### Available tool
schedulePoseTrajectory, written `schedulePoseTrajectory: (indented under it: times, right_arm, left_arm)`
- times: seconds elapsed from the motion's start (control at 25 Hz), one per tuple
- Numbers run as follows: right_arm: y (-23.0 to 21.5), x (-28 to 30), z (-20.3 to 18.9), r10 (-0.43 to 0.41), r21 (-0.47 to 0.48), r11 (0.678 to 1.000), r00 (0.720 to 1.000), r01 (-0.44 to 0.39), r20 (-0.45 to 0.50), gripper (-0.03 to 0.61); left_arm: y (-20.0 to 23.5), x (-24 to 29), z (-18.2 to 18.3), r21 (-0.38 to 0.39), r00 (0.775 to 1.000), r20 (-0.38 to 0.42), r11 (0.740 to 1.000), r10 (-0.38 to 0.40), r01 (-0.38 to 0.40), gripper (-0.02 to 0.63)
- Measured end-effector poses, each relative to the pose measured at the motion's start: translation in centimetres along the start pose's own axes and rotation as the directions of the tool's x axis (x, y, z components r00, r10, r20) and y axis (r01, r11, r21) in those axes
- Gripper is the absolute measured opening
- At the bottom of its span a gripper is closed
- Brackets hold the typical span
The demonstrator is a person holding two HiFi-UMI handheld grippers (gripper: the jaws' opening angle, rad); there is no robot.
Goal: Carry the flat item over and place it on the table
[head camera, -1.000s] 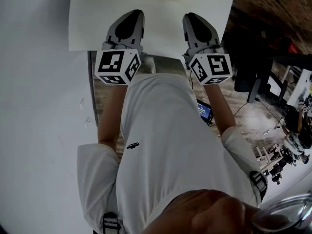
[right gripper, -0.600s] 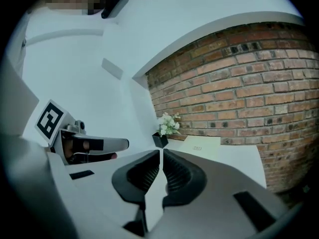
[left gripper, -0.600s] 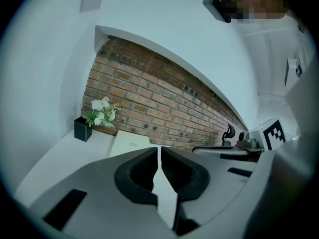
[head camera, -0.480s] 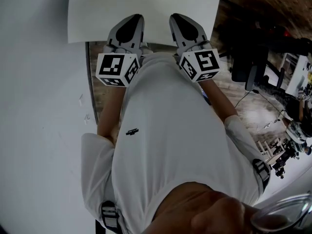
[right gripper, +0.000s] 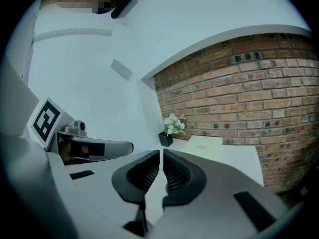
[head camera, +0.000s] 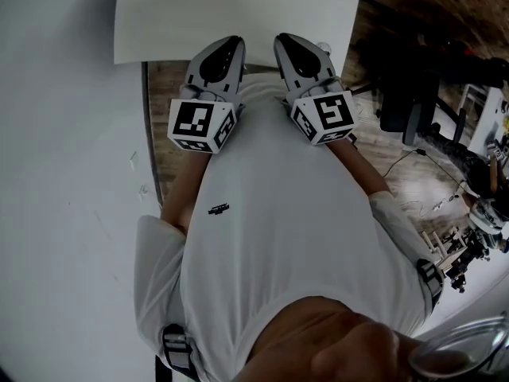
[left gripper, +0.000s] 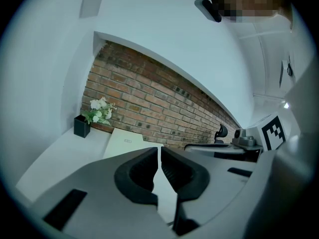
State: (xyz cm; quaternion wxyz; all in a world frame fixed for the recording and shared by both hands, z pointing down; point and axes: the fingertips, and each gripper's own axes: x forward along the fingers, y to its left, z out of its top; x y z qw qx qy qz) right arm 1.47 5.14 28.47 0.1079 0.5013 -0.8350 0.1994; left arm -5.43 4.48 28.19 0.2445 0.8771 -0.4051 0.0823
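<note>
Evidently left hand-held gripper [head camera: 233, 43] and right hand-held gripper [head camera: 284, 40] pinch sheet [head camera: 238, 10]; only their views show flowers [left gripper: 99, 110].

Left gripper [head camera: 230, 44] and right gripper [head camera: 288, 41] hover at white table's [head camera: 159, 14] near edge.

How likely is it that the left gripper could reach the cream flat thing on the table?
Probably yes: the left gripper faces the cream flat item across the white table, nothing standing between; the flower pot sits aside. Its jaws are shut, though.
</note>
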Motion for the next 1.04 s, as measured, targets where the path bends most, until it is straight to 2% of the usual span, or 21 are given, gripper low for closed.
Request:
schedulePoseTrajectory:
  times: [0.28,1.04]
  right_arm:
    - [0.0,-0.1,0.3,-0.018,-0.001,1.000,1.000,0.018,0.014,0.049]
    - [0.0,0.5,-1.1,-0.020,0.066,0.998,1.000,0.021,-0.015,0.049]
  left_arm:
    - [0.0,-0.2,0.1,0.020,1.000,0.008,1.000,-0.005,0.004,0.035]
    - [0.9,-0.5,-0.5,-0.008,1.000,0.001,1.000,-0.004,0.004,0.035]
